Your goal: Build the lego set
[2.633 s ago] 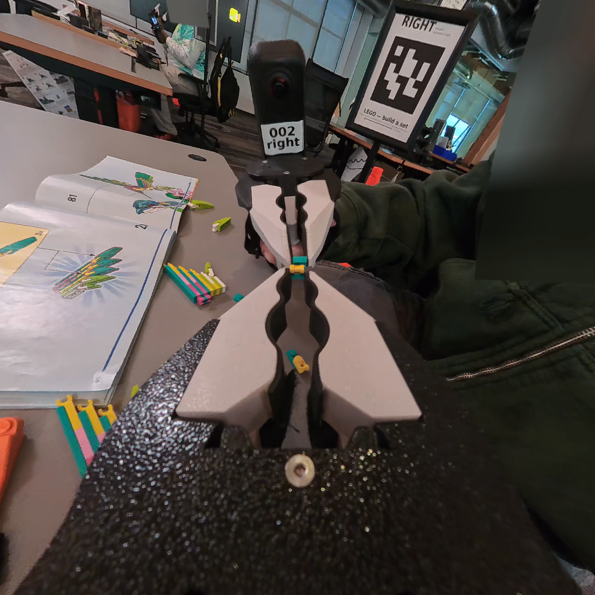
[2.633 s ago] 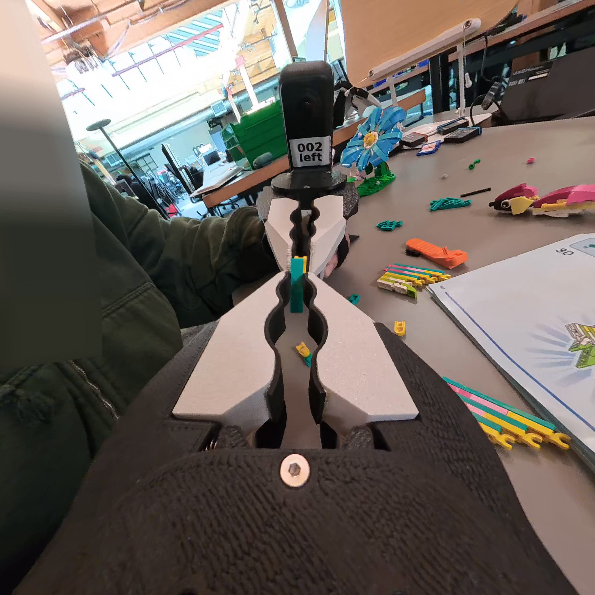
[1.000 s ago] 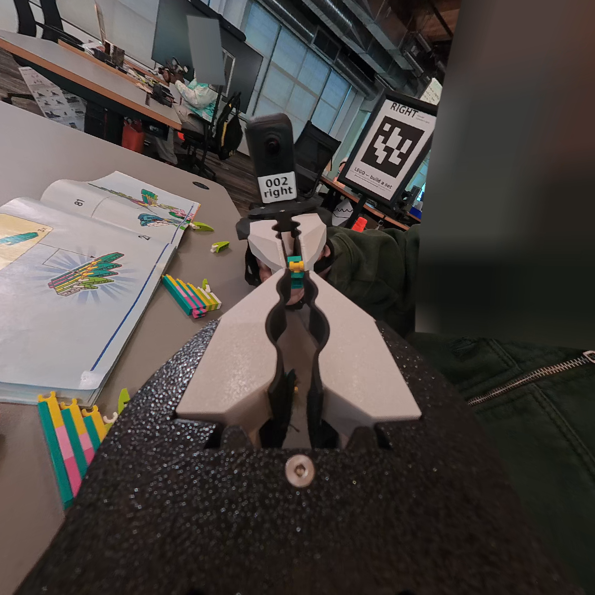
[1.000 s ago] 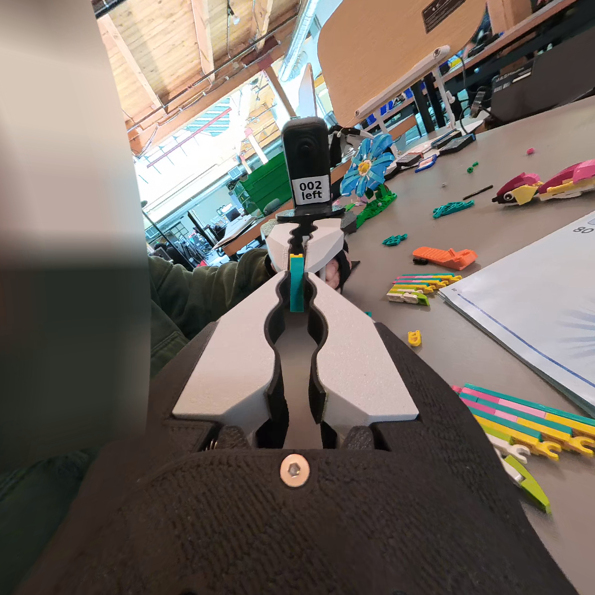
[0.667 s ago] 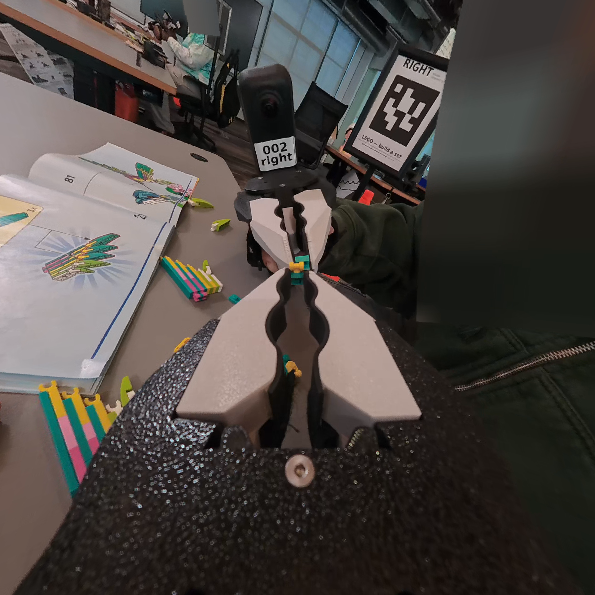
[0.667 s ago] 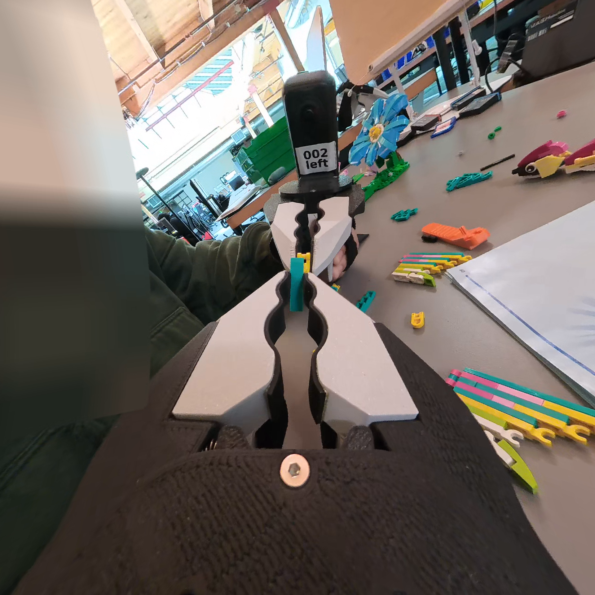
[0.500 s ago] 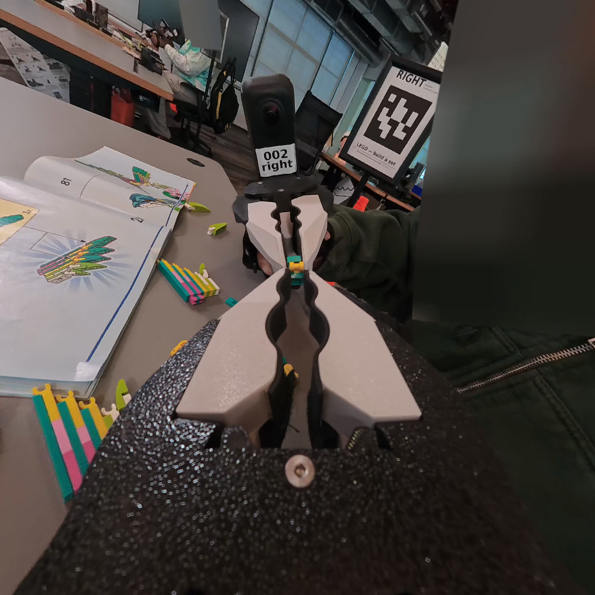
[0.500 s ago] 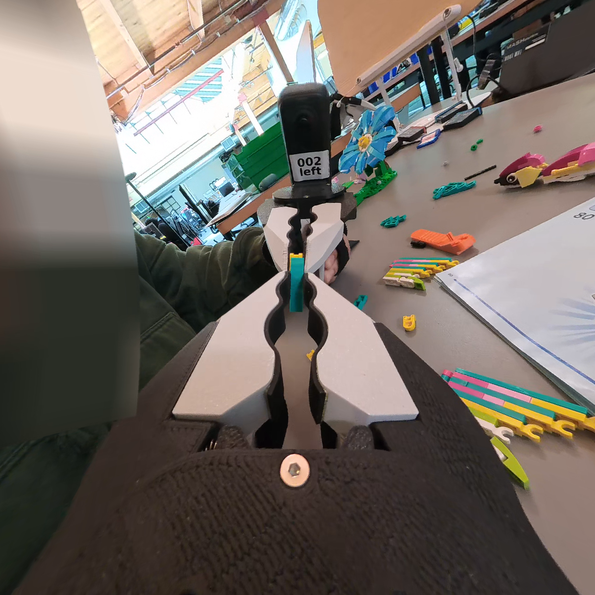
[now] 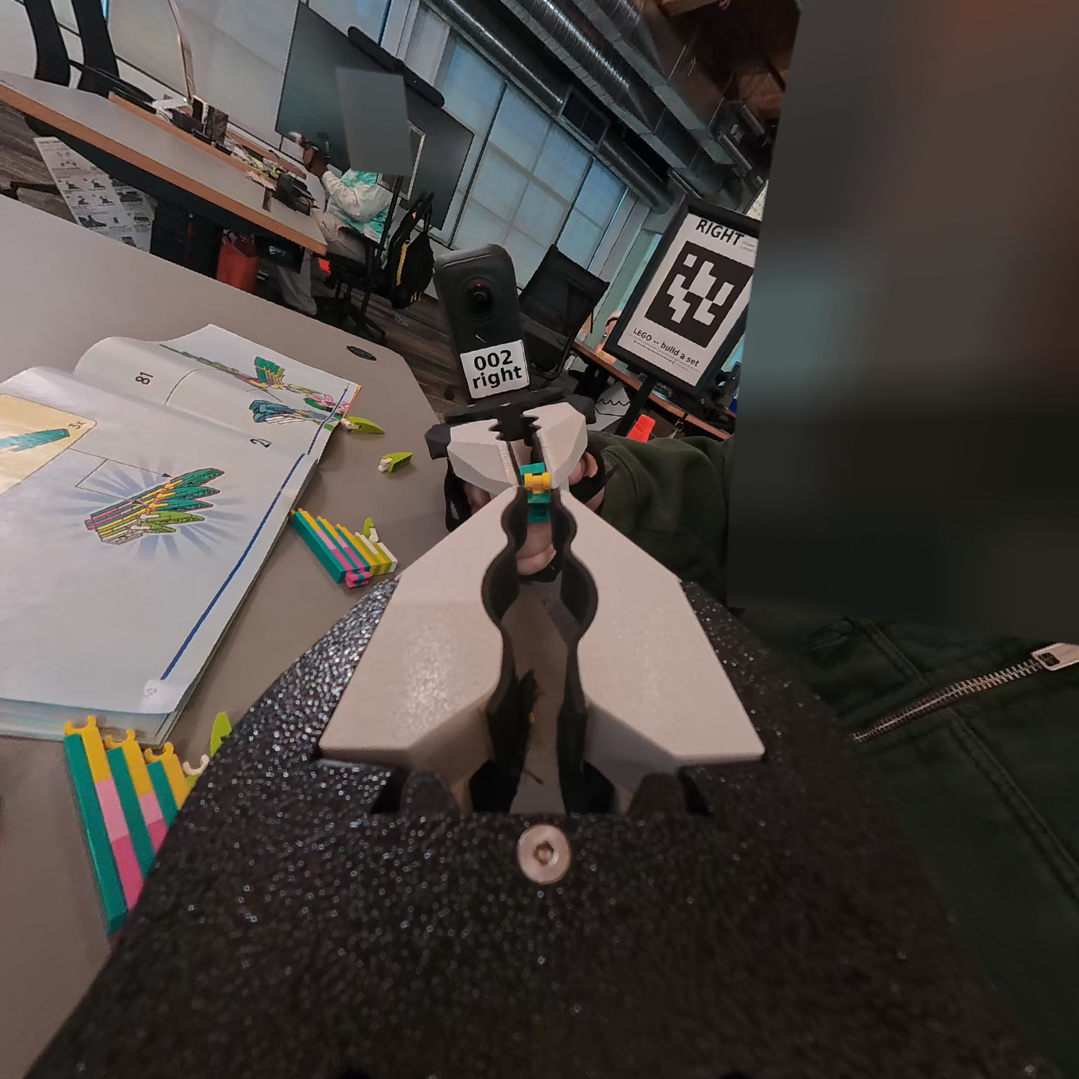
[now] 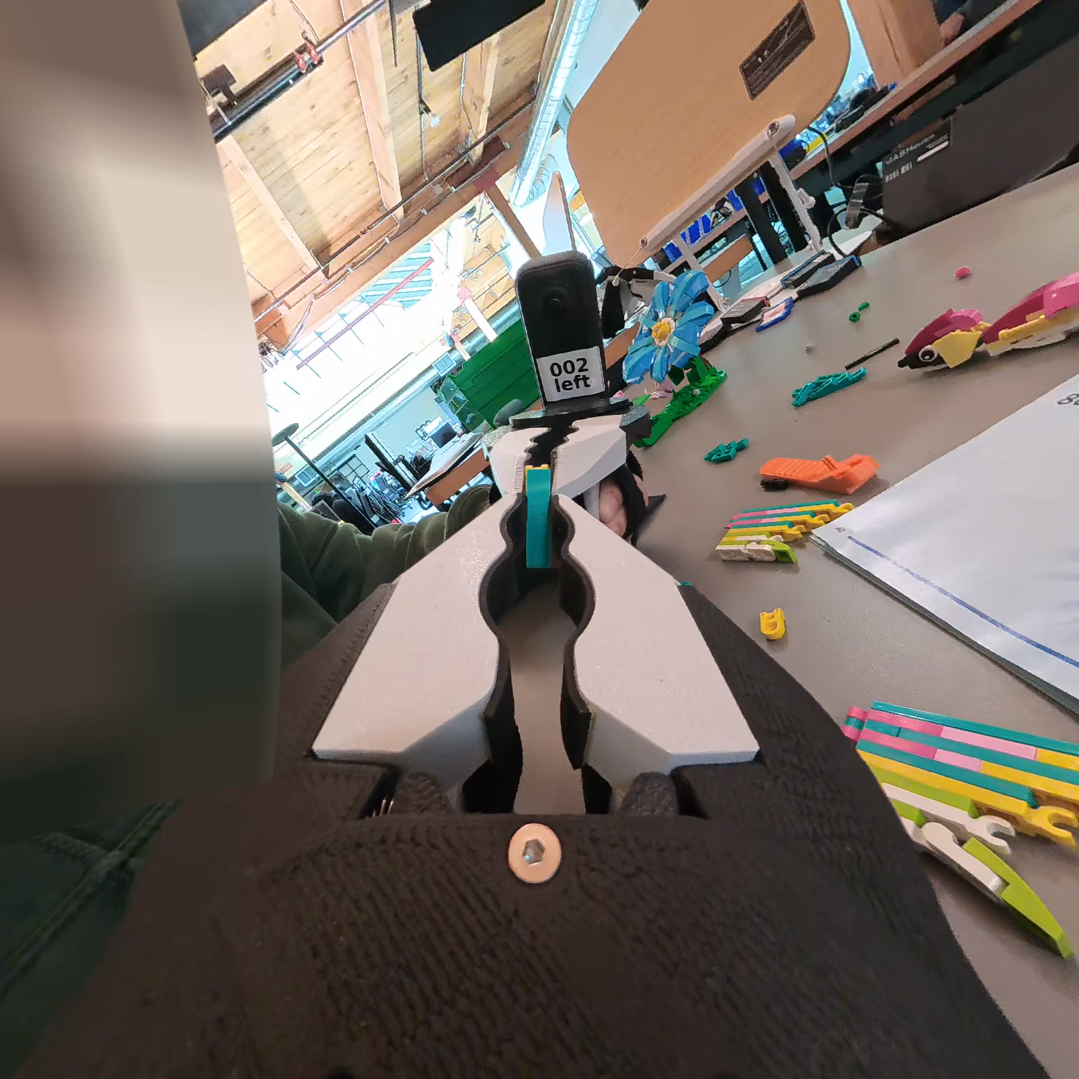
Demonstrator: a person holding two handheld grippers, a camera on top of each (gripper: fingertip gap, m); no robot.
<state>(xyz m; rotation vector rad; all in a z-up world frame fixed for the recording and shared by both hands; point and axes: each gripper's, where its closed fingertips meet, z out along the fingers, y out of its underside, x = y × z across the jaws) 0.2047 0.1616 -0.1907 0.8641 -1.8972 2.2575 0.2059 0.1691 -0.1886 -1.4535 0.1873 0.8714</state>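
The worktop (image 10: 876, 630) carries an open instruction booklet (image 9: 117, 554), several striped teal, pink and yellow plate stacks (image 10: 957, 765) (image 9: 344, 543), an orange separator tool (image 10: 817, 470), finished flower and fish models at the far edge, and loose small parts such as a yellow clip (image 10: 772, 623). Both grippers are raised above the worktop and meet tip to tip. The right gripper (image 10: 537, 514) has its fingers closed to a narrow gap on a teal piece (image 10: 537, 519), held edge-on and upright. The left gripper (image 9: 534, 502) has its fingers closed almost fully at the tips on the other end of the same small assembly, where a yellow clip piece (image 9: 536, 480) sits on teal (image 9: 536, 509). Judged step: pressing or seating the yellow part onto the teal piece in mid-air. Risks: the grip area is small on both sides, so any off-axis push may pivot the piece in the fingers and spoil alignment; excess squeeze or a twist between grippers may pop the yellow clip off; with nothing supporting the assembly from below, a released part would drop among similar loose pieces or off the worktop edge
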